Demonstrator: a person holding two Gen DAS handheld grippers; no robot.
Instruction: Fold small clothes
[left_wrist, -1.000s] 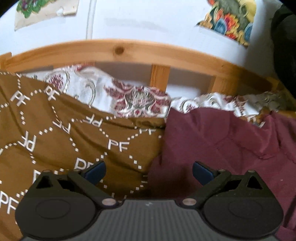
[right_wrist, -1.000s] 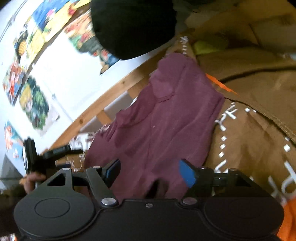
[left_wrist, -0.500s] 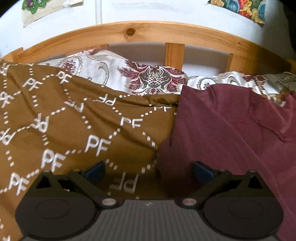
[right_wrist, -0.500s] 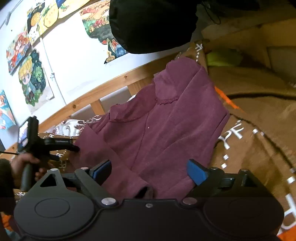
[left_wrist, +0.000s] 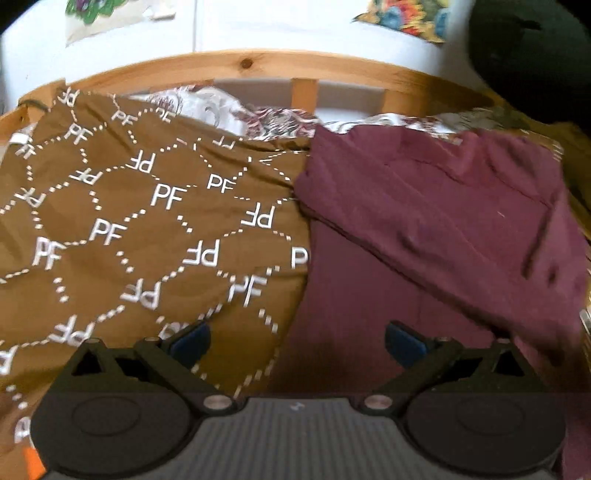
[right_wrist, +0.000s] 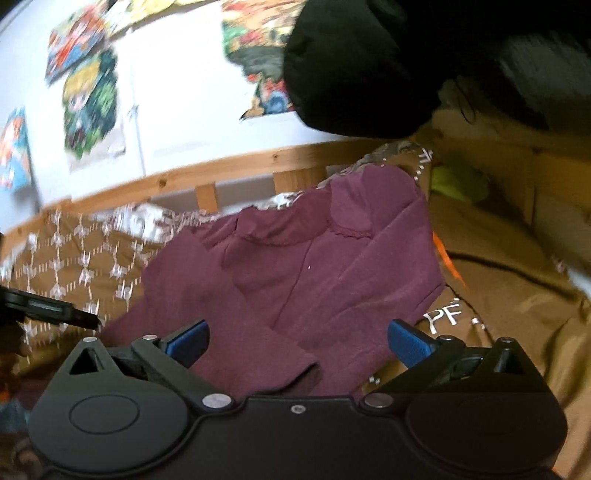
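Right wrist view looks down on a small maroon knit top with a scalloped collar (right_wrist: 295, 269), lying on a brown bedspread printed with white "PF" letters and dotted diamonds (right_wrist: 491, 295). One long sleeve is already turned in across the body, its cuff ending just ahead of the right gripper (right_wrist: 297, 341). That gripper's blue-padded fingers (right_wrist: 188, 341) have just been opening and now stand spread wide, with nothing pinched; the sleeve lies below and between them, untouched as far as I can tell.

From the left wrist view, the left gripper (left_wrist: 297, 339) also has its fingers spread and empty, hovering over the line where the top (left_wrist: 424, 229) meets the bedspread (left_wrist: 147, 221).

The top looks light, thin and limp: soft jersey that creases easily and will sag from any single pinch. It should not slip much on the cotton-like cover and may drag it. Best holds, I judge, are the doubled edges: hem corners, shoulder seams or the cuff, where the cloth is thicker.

Behind the bed runs a pale pine rail with slats (left_wrist: 303, 88), a white sheet with dark red floral print (left_wrist: 273, 122), and a black padded shape (right_wrist: 354, 66) overhead.
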